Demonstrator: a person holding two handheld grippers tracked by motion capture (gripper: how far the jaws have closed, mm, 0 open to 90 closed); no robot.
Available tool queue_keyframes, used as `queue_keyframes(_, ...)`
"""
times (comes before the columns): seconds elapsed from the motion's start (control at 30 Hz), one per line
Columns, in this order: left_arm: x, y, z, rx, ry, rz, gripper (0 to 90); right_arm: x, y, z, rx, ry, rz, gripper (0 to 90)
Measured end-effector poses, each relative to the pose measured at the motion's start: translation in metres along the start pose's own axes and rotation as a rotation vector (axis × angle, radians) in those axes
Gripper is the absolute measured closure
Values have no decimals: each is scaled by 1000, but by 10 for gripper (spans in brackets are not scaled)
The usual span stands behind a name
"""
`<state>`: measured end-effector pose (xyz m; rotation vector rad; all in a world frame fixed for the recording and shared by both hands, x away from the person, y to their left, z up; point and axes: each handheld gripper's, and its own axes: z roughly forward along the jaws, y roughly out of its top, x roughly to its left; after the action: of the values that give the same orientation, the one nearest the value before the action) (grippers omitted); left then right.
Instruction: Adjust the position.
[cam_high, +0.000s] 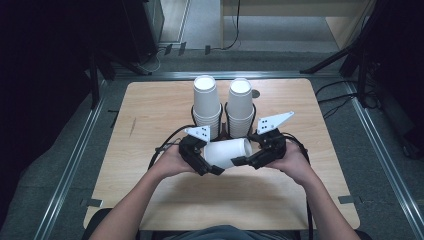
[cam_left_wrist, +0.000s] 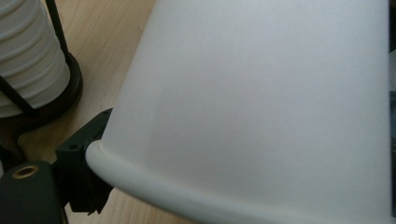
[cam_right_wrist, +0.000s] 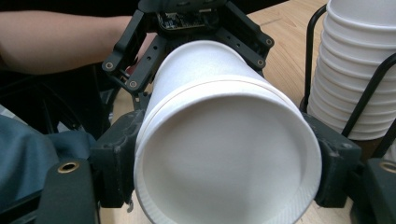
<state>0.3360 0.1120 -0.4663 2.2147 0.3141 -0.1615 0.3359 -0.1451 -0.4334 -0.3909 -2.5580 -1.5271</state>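
Observation:
A white paper cup lies on its side above the wooden table, held between my two grippers. My right gripper is shut on the base end; in the right gripper view its two fingers clamp the cup from both sides. My left gripper grips the rim end. In the left gripper view one finger presses against the rolled rim of the cup, and the other finger is hidden behind it. The left gripper's black linkage frames the cup's far end.
Two tall stacks of white cups stand upside down in black wire holders just beyond the grippers. One stack is close on the right gripper's side, the other stack is near the left. The person's forearms rest over the near table edge.

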Motion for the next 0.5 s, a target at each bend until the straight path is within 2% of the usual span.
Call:
queue_keyframes(0.3, 1, 0, -1, 23, -7, -8, 132, -1, -2, 2, 8, 7, 8, 249)
queue_keyframes(0.43, 1, -1, -3, 26, -12, -15, 134, 0, -2, 4, 14, 11, 14, 221)
queue_keyframes(0.5, 2, -2, -3, 39, -13, -20, 136, 1, -1, 5, 32, -2, 9, 191)
